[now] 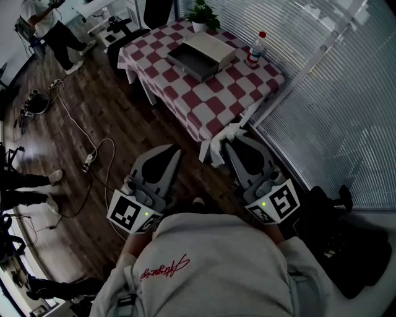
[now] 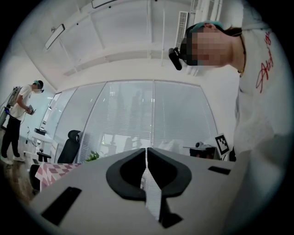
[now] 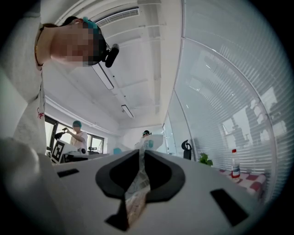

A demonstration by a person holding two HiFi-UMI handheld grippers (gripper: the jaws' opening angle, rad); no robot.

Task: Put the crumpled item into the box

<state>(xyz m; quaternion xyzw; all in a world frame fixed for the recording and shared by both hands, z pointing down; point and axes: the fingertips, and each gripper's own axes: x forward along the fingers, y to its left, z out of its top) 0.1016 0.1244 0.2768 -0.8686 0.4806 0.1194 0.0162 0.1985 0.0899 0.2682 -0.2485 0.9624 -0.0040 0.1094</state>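
A white crumpled item [image 1: 219, 143] sticks out from the tip of my right gripper [image 1: 232, 139], which is shut on it and held close to my body above the floor. In the right gripper view the crinkled item [image 3: 138, 181] fills the slit between the jaws of the right gripper [image 3: 140, 151]. My left gripper [image 1: 174, 151] is shut with nothing in it, its jaws meeting tip to tip in the left gripper view [image 2: 147, 149]. The open grey box [image 1: 201, 54] lies on the checkered table [image 1: 185, 99] ahead, well away from both grippers.
A bottle [image 1: 255, 49] and a potted plant [image 1: 204, 15] stand on the table beside the box. Window blinds [image 1: 334, 80] run along the right. Cables [image 1: 86, 158] trail over the wood floor at left, where a person [image 1: 52, 28] stands. A black case [image 1: 346, 241] lies at the right.
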